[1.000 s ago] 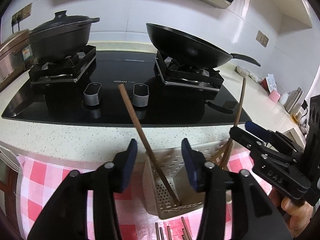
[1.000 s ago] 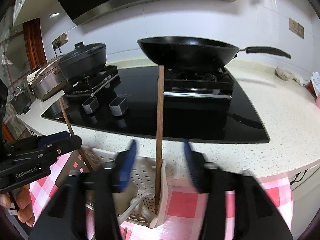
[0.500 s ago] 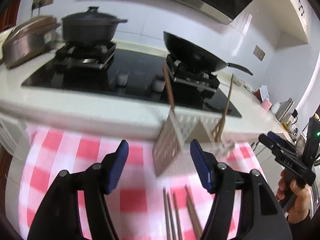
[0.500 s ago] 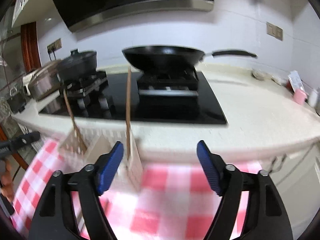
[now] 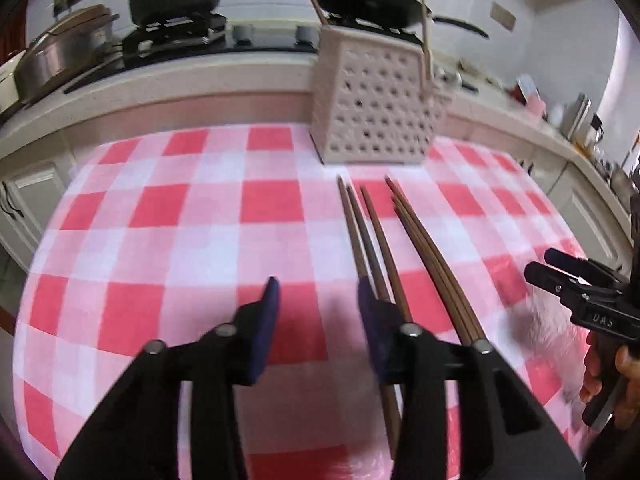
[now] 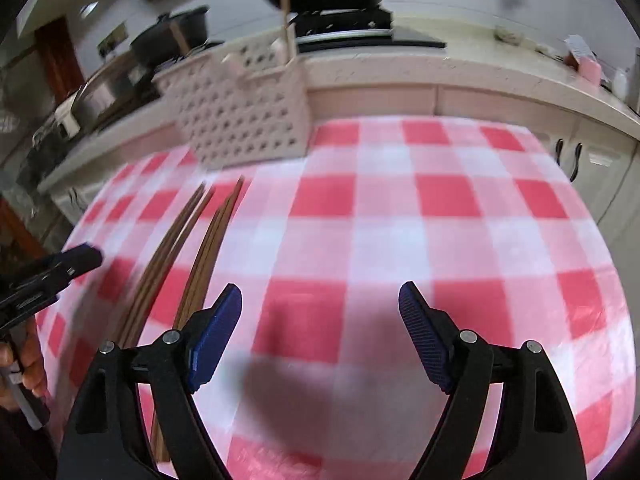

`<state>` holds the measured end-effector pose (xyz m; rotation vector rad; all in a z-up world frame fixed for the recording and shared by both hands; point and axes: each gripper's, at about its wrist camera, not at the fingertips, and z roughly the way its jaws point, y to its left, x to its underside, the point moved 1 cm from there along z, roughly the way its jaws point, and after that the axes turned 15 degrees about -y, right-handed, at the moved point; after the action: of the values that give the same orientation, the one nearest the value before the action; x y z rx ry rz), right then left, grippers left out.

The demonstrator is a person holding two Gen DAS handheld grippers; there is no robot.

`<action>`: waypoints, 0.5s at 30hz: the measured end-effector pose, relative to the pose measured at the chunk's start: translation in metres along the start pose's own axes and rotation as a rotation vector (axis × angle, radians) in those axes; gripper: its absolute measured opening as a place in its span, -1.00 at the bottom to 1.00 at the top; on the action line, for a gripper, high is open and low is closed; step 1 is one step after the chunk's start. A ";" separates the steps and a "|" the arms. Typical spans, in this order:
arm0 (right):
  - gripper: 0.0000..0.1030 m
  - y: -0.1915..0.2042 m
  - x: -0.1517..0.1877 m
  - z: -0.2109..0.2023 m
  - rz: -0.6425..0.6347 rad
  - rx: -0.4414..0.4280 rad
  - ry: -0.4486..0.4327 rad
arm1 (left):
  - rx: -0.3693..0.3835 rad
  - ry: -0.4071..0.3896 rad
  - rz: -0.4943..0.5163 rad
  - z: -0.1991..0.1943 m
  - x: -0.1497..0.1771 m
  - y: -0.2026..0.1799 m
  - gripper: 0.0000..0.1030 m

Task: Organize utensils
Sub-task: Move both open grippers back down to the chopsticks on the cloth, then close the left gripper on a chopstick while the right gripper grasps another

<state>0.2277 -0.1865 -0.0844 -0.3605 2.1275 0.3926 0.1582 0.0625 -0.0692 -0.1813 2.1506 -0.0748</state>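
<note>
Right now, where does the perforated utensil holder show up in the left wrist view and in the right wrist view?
Left wrist view: the utensil holder stands upper centre-right, at the far edge of the checked cloth.
Right wrist view: it sits upper left, blurred, at the same far edge.
Shared landmark: the loose chopsticks lying on the cloth just in front of the holder.

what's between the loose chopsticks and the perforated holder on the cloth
Only bare checked tablecloth. In the left wrist view the chopsticks point at the utensil holder, their tips stopping short of its base.
</note>
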 end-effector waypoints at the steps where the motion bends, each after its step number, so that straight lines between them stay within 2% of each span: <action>1: 0.47 0.003 0.001 0.000 -0.006 -0.003 0.003 | 0.007 -0.001 0.003 0.003 0.000 -0.002 -0.38; 6: 0.47 0.015 0.000 0.007 -0.028 -0.003 0.014 | 0.013 0.042 0.041 0.031 -0.002 -0.016 -0.54; 8: 0.47 0.015 -0.001 0.010 -0.032 0.003 0.022 | 0.008 0.054 0.049 0.040 -0.003 -0.018 -0.65; 15: 0.47 0.022 -0.005 0.022 -0.040 0.001 0.034 | 0.009 0.088 0.074 0.065 -0.005 -0.027 -0.67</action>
<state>0.2375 -0.1568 -0.0886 -0.4117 2.1498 0.3647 0.2179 0.0380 -0.0973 -0.0951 2.2421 -0.0501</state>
